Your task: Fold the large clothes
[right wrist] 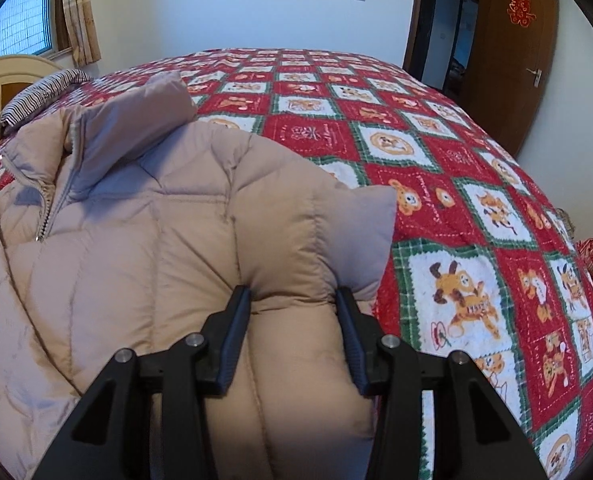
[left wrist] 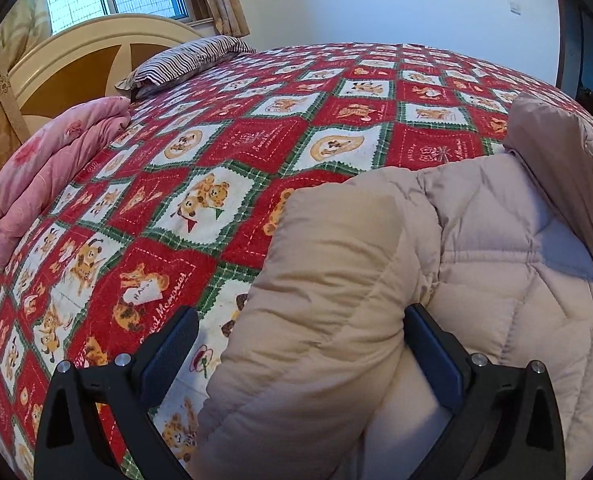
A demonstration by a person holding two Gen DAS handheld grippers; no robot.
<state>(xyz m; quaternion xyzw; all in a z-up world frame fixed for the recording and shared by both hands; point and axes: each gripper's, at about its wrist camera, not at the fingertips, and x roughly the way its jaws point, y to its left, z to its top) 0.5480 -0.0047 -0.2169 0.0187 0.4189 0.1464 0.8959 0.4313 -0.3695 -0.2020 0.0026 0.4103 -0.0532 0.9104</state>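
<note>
A beige quilted down jacket (right wrist: 144,240) lies front-up, zipped, on the bed's patchwork bedspread (right wrist: 476,184), collar toward the far side and near the bed's near edge. The left claw (left wrist: 300,340) stands spread around one puffy sleeve (left wrist: 328,280); the right claw (right wrist: 294,300) pinches the other sleeve (right wrist: 316,240), fabric bulging between its jaws. Judged light, soft, bulky and springy, with a slick shell; grip deep on stitched seams or sleeve ends, since trapped air will likely push folds open.
</note>
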